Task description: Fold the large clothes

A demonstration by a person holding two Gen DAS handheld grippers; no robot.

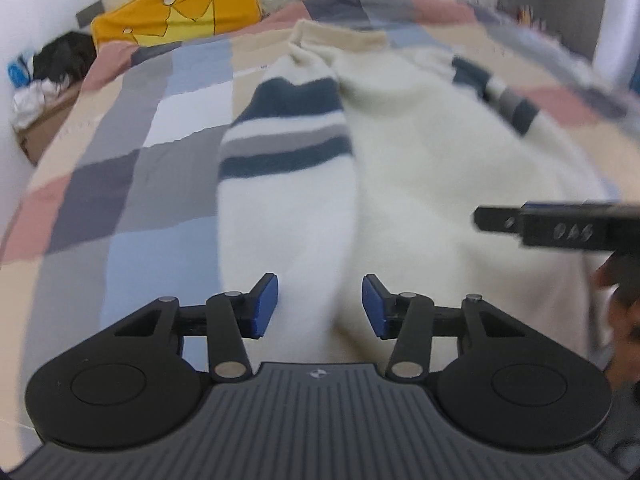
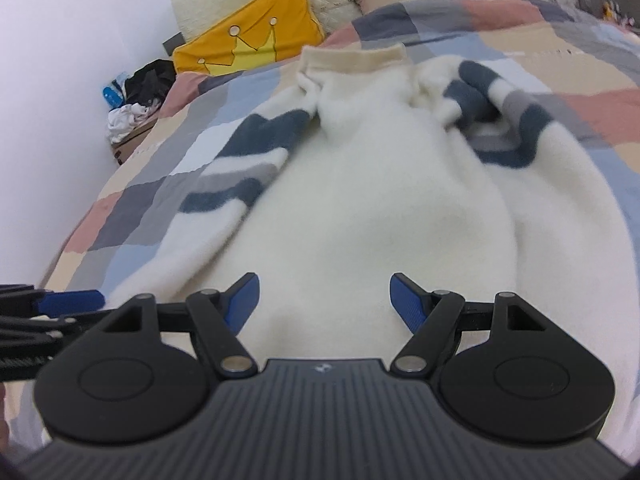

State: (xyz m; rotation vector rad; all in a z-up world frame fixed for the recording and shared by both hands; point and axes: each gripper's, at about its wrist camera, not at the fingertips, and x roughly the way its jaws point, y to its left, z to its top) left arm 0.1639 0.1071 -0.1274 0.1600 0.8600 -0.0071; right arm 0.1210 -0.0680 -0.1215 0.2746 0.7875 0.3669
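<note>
- Left wrist view: the cream sweater (image 1: 420, 152) lies on the bed (image 1: 120, 184), both striped sleeves already laid in over the body; I judge the lengthwise folds done and the hem-to-collar fold left. The left gripper (image 1: 319, 306) hangs over the near hem, jaws apart, nothing pinched.
- Right wrist view: the right gripper (image 2: 325, 304) stands wide above the same hem, holding nothing. A cardboard box (image 2: 128, 140) beside the bed holds white and dark clothes.

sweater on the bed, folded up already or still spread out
Partly folded. The cream sweater lies lengthwise on the patchwork quilt, collar far, both striped sleeves turned in along the body. The body itself is not yet folded over.
</note>
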